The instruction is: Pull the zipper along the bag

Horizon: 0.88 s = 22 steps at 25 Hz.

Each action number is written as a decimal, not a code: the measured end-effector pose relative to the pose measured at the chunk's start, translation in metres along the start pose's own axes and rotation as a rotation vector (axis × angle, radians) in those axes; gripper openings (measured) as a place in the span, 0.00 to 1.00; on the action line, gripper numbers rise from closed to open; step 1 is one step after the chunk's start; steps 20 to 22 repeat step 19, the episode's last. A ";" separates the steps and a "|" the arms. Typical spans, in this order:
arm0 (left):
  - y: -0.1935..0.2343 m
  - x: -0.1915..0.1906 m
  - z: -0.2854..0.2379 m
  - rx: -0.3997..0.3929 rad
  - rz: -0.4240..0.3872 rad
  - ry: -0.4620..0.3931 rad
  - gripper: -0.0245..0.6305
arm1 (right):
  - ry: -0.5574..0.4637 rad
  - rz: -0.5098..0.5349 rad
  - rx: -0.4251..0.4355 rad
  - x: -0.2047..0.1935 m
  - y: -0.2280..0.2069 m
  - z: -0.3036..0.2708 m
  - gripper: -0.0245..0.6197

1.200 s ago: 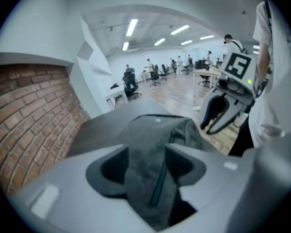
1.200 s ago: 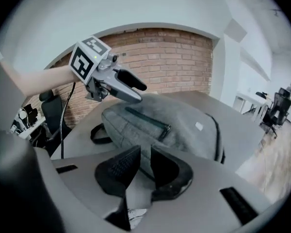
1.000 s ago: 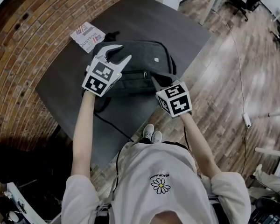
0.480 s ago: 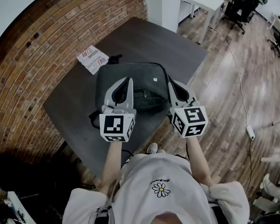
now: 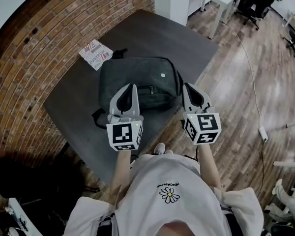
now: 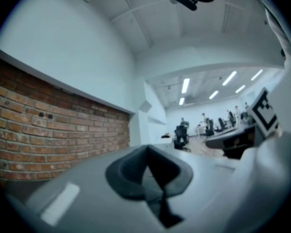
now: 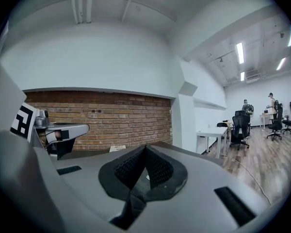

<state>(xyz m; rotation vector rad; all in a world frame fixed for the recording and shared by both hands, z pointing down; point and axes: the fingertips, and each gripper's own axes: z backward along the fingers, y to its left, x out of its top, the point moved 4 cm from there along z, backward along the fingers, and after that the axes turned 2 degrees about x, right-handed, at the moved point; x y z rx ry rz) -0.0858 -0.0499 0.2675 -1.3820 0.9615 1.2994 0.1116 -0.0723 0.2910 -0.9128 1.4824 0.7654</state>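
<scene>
Both grippers have been drawn back from the grey backpack [image 5: 137, 75] and raised. The left gripper [image 5: 132, 88] and right gripper [image 5: 188, 87] are now closed together on nothing. The backpack is left flat on the tabletop [image 5: 157, 33], so the pull is judged finished.

Clad in a white short-sleeved T-shirt [image 5: 152, 181] with a small daisy print [image 5: 169, 195] under dark lettering, plus pale shoes [image 5: 160, 150]. Left tongs [image 5: 132, 87] and right tongs [image 5: 187, 85]: pale grey, curved, tapering, each backed by a white cube [image 5: 124, 135] with black square markers.
</scene>
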 end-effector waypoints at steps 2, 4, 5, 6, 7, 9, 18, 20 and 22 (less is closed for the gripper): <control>0.001 0.000 0.000 0.001 0.001 0.000 0.04 | -0.002 0.010 0.002 0.000 0.002 -0.001 0.04; 0.002 -0.001 -0.001 0.003 0.004 0.001 0.04 | 0.000 0.019 0.001 0.000 0.003 -0.002 0.04; 0.003 -0.002 -0.001 0.004 0.006 0.003 0.04 | 0.001 0.023 0.001 -0.001 0.003 -0.003 0.04; 0.004 -0.003 -0.001 0.006 0.009 0.004 0.04 | 0.002 0.025 0.002 -0.001 0.003 -0.003 0.04; 0.005 -0.003 -0.001 0.008 0.011 0.004 0.04 | 0.003 0.026 0.003 -0.002 0.004 -0.003 0.04; 0.006 -0.003 -0.001 0.012 0.016 0.003 0.04 | 0.003 0.031 0.002 -0.001 0.003 -0.003 0.04; 0.008 -0.004 0.000 0.013 0.022 0.002 0.04 | 0.001 0.036 -0.007 -0.002 -0.002 -0.004 0.04; 0.008 -0.004 -0.001 0.014 0.021 0.002 0.04 | 0.002 0.037 -0.007 -0.002 -0.002 -0.005 0.04; 0.008 -0.004 -0.001 0.014 0.021 0.002 0.04 | 0.002 0.037 -0.007 -0.002 -0.002 -0.005 0.04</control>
